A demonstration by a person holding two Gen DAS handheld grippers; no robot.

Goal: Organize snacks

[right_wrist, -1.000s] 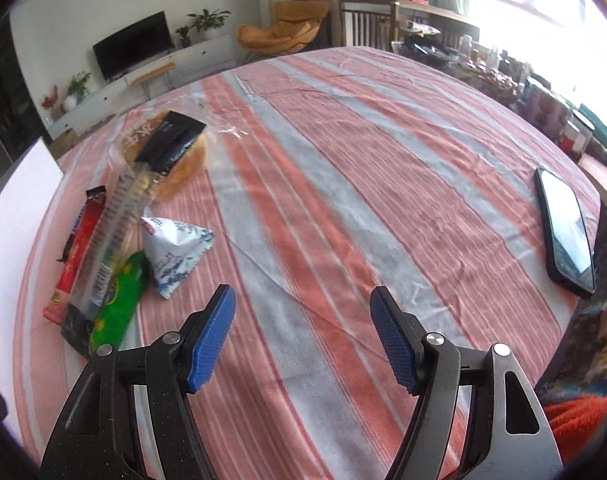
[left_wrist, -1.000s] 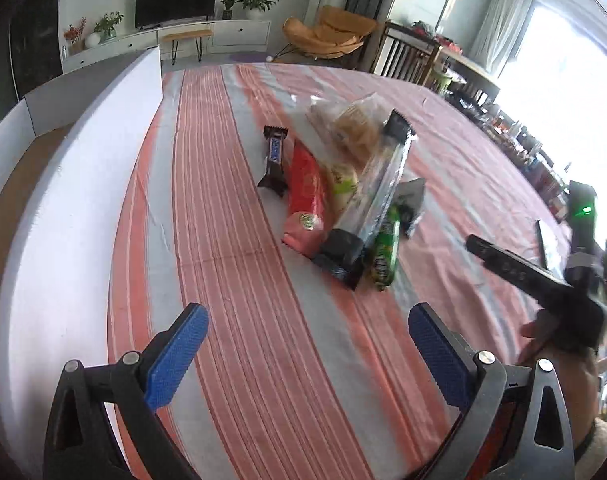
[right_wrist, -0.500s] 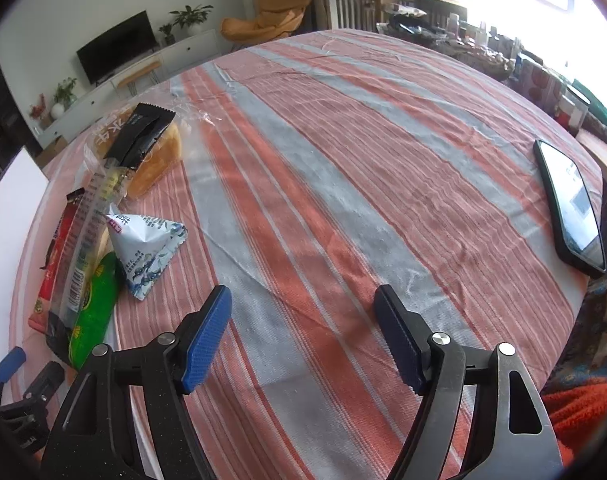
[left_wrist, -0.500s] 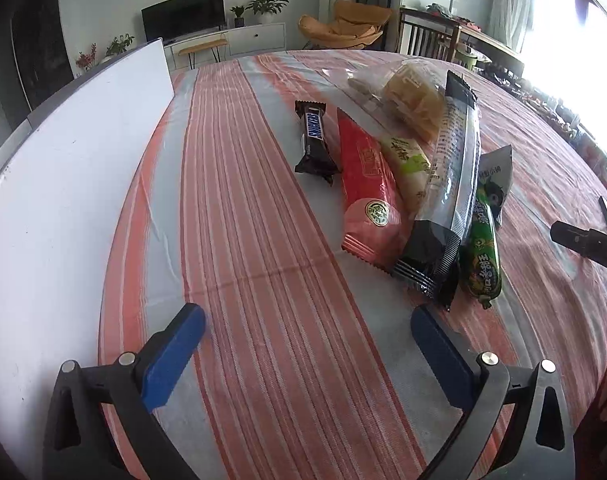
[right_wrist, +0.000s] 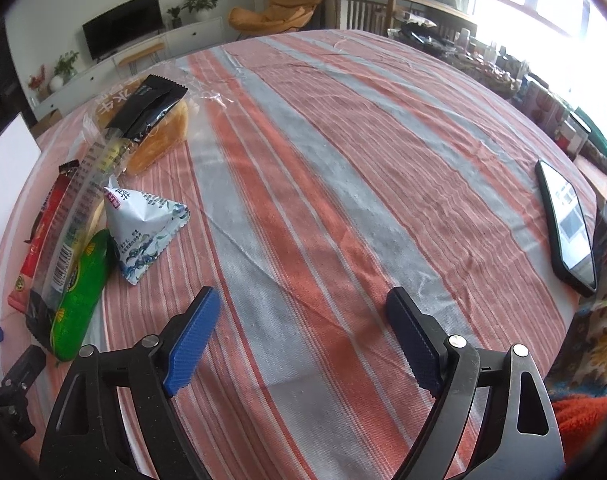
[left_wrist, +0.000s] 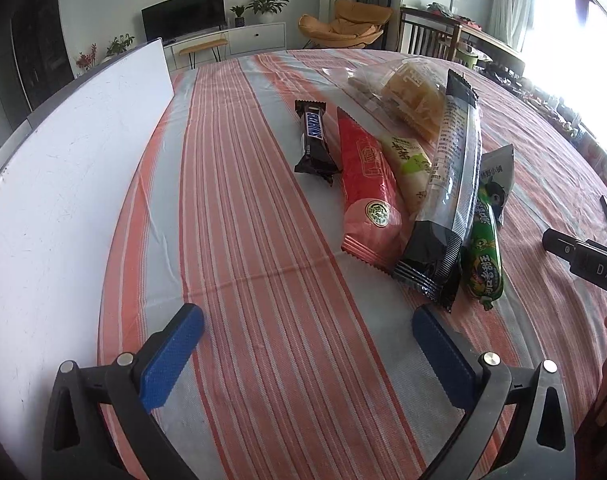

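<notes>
Showing phone (right_wrist: 568,224) right view only; left gripper (left_wrist: 307,334) spread empty, right gripper (right_wrist: 303,312) opening, empty.

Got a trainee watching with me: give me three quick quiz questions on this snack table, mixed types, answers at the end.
1. True or false: the left gripper holds a snack.
2. Which snack lies nearest the white board? A) green sausage B) Snickers bar C) bread bag
3. Fill in: at the table's right edge lies a ___.

Key: 1 false; 2 B; 3 phone.
</notes>
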